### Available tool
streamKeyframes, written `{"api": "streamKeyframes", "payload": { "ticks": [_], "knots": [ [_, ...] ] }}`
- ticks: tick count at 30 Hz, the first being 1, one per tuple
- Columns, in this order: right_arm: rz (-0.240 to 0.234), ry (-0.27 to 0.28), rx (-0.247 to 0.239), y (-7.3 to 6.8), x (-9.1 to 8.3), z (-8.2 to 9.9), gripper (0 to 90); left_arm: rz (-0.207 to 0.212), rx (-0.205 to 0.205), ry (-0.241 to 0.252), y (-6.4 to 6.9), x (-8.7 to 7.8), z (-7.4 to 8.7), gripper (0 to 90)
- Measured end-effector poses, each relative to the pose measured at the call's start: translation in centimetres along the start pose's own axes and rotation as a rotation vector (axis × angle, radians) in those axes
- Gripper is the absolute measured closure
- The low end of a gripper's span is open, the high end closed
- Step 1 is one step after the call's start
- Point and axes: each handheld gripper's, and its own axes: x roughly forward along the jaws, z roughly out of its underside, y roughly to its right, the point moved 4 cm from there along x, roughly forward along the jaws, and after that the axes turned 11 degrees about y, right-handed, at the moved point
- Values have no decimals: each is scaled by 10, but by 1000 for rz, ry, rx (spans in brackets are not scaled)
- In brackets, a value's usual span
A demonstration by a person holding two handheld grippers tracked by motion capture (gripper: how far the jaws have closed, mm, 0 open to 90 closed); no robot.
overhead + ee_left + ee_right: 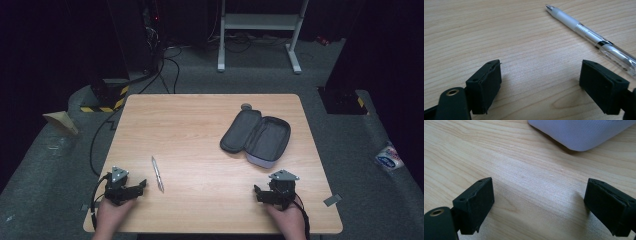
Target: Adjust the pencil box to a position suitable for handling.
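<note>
The left tongs rest at the near left of the surface, held in a hand that comes in from the near edge; their jaws stand wide apart with bare wood between them — released, grasping nothing; the right tongs sit at the near right in the other hand, their jaws likewise spread and empty.

Just to the right of the left tongs lies the pen, flat on the wood and apart from them; in the high view its long axis runs near to far with a slight lean, the far end a little to the left and the near end a little to the right; in the left gripper view the pen crosses the upper right corner beyond the right-hand jaw, not between the jaws, its pale tip pointing away from the tongs and its clear barrel nearer to them; whether barrel and jaw touch I cannot tell, though they are close.

Farther out, beyond the right tongs and toward the middle right of the surface, an open pencil case lies with its two dark halves spread — its long axis slants from near left to far right; in the right gripper view a pale grey corner of the case shows ahead of the jaws, clear of them.
</note>
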Motion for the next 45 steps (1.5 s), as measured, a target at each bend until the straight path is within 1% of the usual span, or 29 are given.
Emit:
{"api": "streamKeyframes", "payload": {
  "ticks": [5, 7, 8, 10, 11, 13, 16, 17, 18, 20, 24, 25, 29, 33, 34, 35, 37, 40, 41, 43, 45],
  "knots": [
    [-10, 1, -5, 0, -1, 0, 88, 4, 3, 1, 1, -1, 1, 176],
    [-19, 0, -11, 0, -1, 1, 90, -1, 8, 6, 1, 0, 0, 174],
    [-18, 0, -13, -1, -2, 1, 94, 4, 10, 6, 1, 0, 0, 175],
    [-23, 5, -22, -1, -3, 1, 106, 8, 8, 1, 1, 0, 0, 176],
    [-24, 9, -35, -1, -4, 2, 112, 8, 8, 1, 1, 1, 0, 177],
    [-24, 10, -33, -1, -5, 2, 115, 7, 6, 2, 1, 1, 0, 177],
    [-19, 37, -35, -1, -10, -1, 118, 7, 6, 2, 1, 1, 0, 175],
    [-19, 37, -35, -1, -10, -1, 118, 8, 6, 2, 1, 1, 0, 175],
    [-19, 55, -40, -2, -11, -2, 118, 11, 6, 0, 1, 1, 0, 169],
    [-19, 59, -44, -2, -11, -2, 118, 13, 7, 0, 1, 1, -1, 163],
    [-17, 46, -39, -3, -12, -2, 126, 12, 8, -1, 1, 2, -1, 158],
    [-17, 50, -52, -3, -13, -3, 127, 12, 9, 0, 1, 2, -1, 155],
    [-14, 72, -53, -4, -16, -5, 126, 10, 8, -2, 1, 2, -1, 155],
    [-22, 90, -41, -4, -17, -7, 126, 9, 8, -2, 1, 2, -1, 155],
    [-27, 103, -25, -3, -18, -10, 126, 10, 8, -2, 1, 2, -1, 156],
    [-27, 103, -25, -3, -18, -10, 126, 10, 9, -2, 1, 2, -1, 156],
    [-36, 116, -7, -3, -18, -13, 124, 10, 9, -3, 1, 2, -1, 156],
    [-42, 134, -3, -3, -19, -17, 114, 9, 8, -3, 1, 2, -1, 156],
    [-55, 142, 3, -4, -20, -20, 114, 8, 8, -1, 1, 2, -1, 156],
    [-58, 143, 6, -4, -20, -21, 114, 10, 11, -3, 1, 2, -1, 156],
    [-63, 143, -2, -4, -20, -24, 120, 10, 11, -3, 1, 2, -1, 156]
  ]
}}
